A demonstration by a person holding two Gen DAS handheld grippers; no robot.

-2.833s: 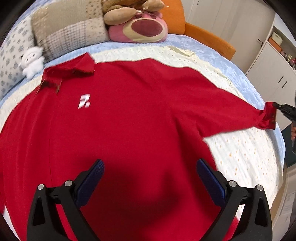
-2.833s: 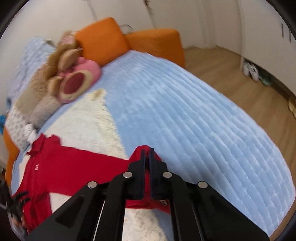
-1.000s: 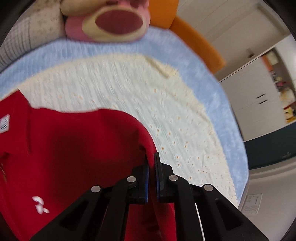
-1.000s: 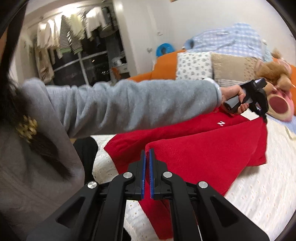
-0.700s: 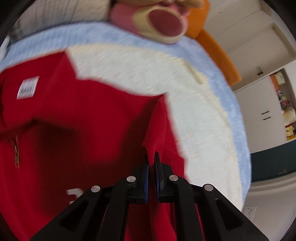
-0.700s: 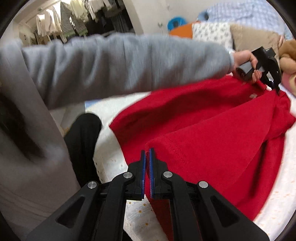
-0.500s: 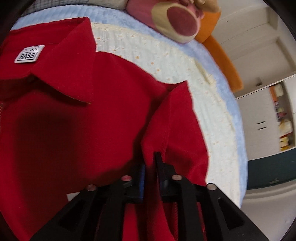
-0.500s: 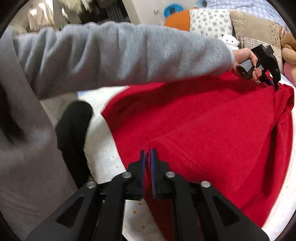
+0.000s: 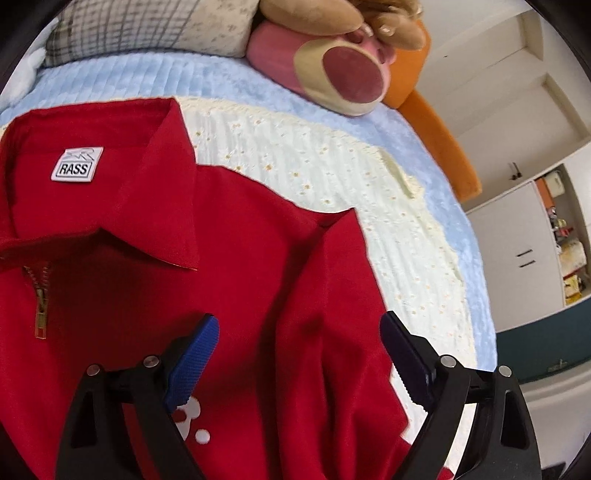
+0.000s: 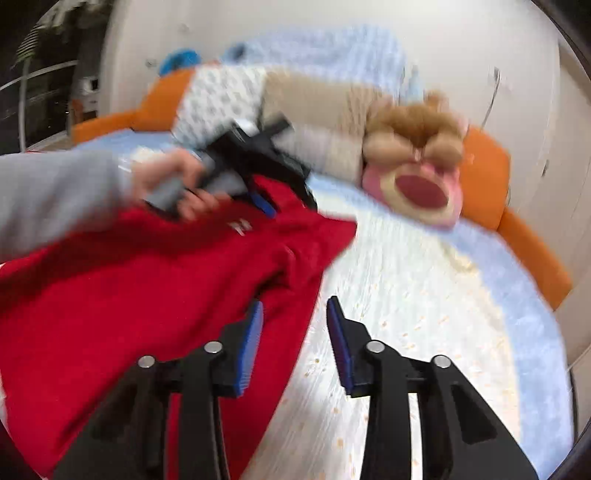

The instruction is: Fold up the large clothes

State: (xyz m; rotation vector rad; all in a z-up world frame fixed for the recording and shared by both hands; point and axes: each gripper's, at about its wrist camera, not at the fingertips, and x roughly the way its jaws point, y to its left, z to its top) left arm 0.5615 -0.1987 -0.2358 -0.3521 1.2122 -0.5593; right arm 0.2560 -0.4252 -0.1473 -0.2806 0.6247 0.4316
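A red zip-neck shirt (image 9: 240,258) with a collar and a white label lies on a cream spread on the bed, its right side folded over the front. My left gripper (image 9: 299,339) is open and empty just above the folded part near the chest. In the blurred right wrist view the shirt (image 10: 129,295) lies to the left. My right gripper (image 10: 295,325) is open and empty over the shirt's folded edge. The left gripper (image 10: 273,192) shows there too, held by a hand in a grey sleeve, near the collar.
A pink and brown plush toy (image 9: 332,66) and cushions (image 9: 147,29) lie at the head of the bed. Orange bolsters (image 10: 517,206) run along the far edge. The cream spread (image 9: 332,155) lies on a blue quilt (image 10: 517,295). White cabinets (image 9: 535,240) stand to the right.
Both grippers held the shirt's right side and carried it over the front. Both have now opened and let the cloth go. The right view has swung toward the head of the bed.
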